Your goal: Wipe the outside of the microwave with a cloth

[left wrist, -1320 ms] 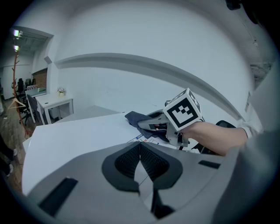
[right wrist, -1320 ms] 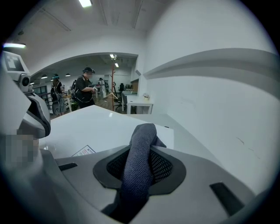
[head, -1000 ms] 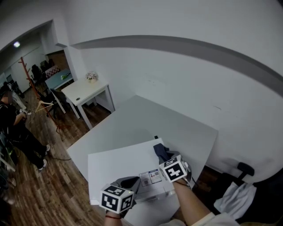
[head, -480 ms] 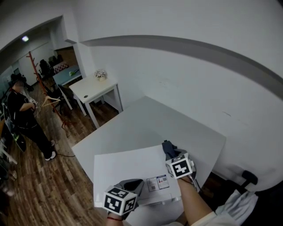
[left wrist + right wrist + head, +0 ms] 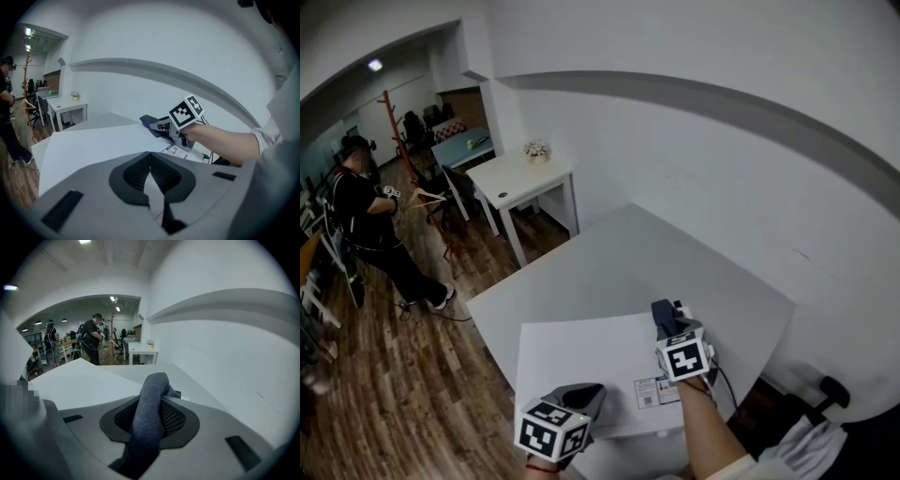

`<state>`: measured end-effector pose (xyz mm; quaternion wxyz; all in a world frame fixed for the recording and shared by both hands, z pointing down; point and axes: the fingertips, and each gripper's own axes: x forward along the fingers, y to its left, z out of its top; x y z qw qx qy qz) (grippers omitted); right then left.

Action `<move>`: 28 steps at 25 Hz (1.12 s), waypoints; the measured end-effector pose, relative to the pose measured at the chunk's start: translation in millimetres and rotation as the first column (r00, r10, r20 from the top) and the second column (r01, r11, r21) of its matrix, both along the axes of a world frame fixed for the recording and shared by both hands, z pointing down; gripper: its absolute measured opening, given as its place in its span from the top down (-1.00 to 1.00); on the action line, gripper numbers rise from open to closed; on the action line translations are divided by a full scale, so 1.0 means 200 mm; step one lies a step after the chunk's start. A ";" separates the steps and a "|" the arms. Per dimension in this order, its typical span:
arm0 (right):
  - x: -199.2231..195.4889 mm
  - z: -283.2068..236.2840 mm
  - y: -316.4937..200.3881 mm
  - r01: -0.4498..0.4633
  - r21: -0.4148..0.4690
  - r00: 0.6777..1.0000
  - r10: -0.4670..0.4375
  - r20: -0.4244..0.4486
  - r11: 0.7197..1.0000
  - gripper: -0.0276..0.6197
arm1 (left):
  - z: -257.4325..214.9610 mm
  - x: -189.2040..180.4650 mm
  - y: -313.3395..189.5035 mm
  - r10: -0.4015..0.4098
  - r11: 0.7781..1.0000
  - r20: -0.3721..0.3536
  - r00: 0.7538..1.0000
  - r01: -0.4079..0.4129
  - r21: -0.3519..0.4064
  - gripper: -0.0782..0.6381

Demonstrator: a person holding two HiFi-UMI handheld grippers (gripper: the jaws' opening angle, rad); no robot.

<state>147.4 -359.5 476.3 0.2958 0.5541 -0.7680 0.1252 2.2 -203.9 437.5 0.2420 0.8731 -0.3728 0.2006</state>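
Where the cloth (image 5: pixel 149 420) sat: bunched between the pads of the right hand-held gripper (image 5: pixel 158 125) and poking past its tips, at the right rear of the microwave's top.
Grip, right: clamped on the cloth and angled down toward the top panel.
Casing: the microwave (image 5: pixel 591 361) stood on the grey surface (image 5: pixel 609 248); only its flat white top and a sticker (image 5: pixel 656 391) near the front edge showed.
Grip, left: the left hand-held gripper (image 5: pixel 150 157) had its jaws together with nothing between them, over the front edge of the top.
Wiping well: probably press the cloth flat and run overlapping strokes across the top before the sides and front, since a bunched cloth could let hard tips scrape the panel.
Containers: the microwave's door was unseen, so its contents were unknown; a small pot (image 5: pixel 536 150) on the far white surface (image 5: pixel 511 183) seemed to hold flowers.
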 end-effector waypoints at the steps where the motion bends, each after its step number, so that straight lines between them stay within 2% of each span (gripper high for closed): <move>1: -0.03 0.00 0.00 0.002 0.000 1.000 -0.002 -0.002 1.000 0.58 | 0.00 -0.03 0.00 -0.008 1.000 -0.002 1.000 0.008 -0.001 0.77; 16: -0.41 0.00 0.00 0.050 -0.021 0.999 -0.050 0.006 0.999 0.58 | 0.01 -0.34 0.08 -0.084 0.996 -0.043 0.996 0.084 -0.004 0.77; 28: -0.82 0.01 0.01 0.137 -0.019 0.991 -0.137 0.004 0.990 0.58 | 0.04 -0.59 0.17 -0.145 0.989 -0.056 0.988 0.144 -0.018 0.77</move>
